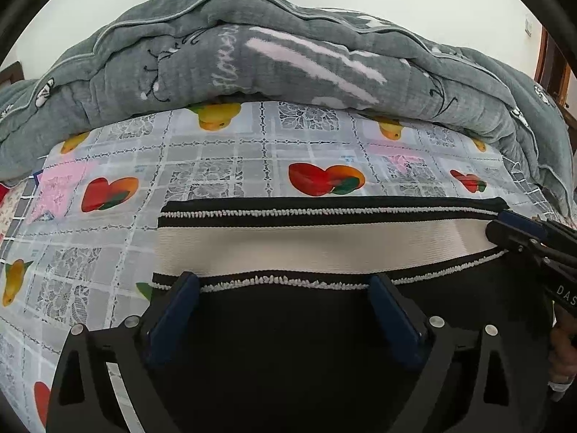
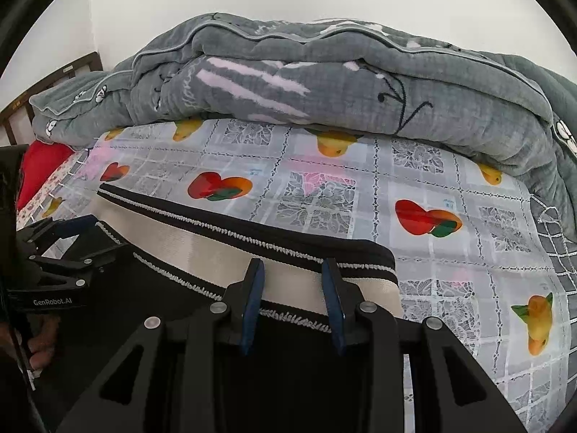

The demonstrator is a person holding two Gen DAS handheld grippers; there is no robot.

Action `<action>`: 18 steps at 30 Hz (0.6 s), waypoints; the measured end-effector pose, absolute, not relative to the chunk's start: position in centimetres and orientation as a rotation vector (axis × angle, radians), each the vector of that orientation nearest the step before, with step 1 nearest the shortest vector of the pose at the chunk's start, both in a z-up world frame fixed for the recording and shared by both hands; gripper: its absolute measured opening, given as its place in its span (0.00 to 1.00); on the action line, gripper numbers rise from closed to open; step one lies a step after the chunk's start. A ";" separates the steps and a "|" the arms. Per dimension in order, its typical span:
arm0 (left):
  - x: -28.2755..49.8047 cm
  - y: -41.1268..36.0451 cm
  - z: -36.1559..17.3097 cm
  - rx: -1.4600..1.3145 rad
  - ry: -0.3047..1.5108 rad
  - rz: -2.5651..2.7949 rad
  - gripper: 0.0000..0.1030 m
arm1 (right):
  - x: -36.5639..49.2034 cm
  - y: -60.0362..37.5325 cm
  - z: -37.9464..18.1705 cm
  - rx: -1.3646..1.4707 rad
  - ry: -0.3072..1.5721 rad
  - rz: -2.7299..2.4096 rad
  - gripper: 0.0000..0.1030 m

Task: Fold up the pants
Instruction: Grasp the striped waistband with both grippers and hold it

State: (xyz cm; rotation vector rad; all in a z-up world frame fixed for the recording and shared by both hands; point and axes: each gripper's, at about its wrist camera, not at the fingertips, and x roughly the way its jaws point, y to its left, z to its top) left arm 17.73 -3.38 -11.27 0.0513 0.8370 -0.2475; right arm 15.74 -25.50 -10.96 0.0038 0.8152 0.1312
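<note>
Both grippers, left (image 1: 283, 285) spread, right (image 2: 293, 270) half-open, over pants (image 1: 324, 241) lying crosswise.

left gripper (image 1: 285, 281) jaws spread wide, right gripper (image 2: 293, 269) jaws part-open, both angled downward

Pants (image 1: 324, 245) before quilt (image 1: 288, 65), on bed (image 1: 223, 166)

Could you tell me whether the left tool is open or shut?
Open: the left tool has its fingers spread wide over the pants, gripping nothing.
</note>
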 end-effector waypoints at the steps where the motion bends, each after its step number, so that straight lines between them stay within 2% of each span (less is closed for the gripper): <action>1: 17.7 -3.4 -11.3 0.054 0.836 -0.245 0.92 | 15.7 -25.5 -11.0 0.004 0.815 0.132 0.33; 18: 17.8 -3.6 -11.4 0.068 0.846 -0.259 1.00 | 15.6 -25.4 -10.9 -0.004 0.813 0.128 0.33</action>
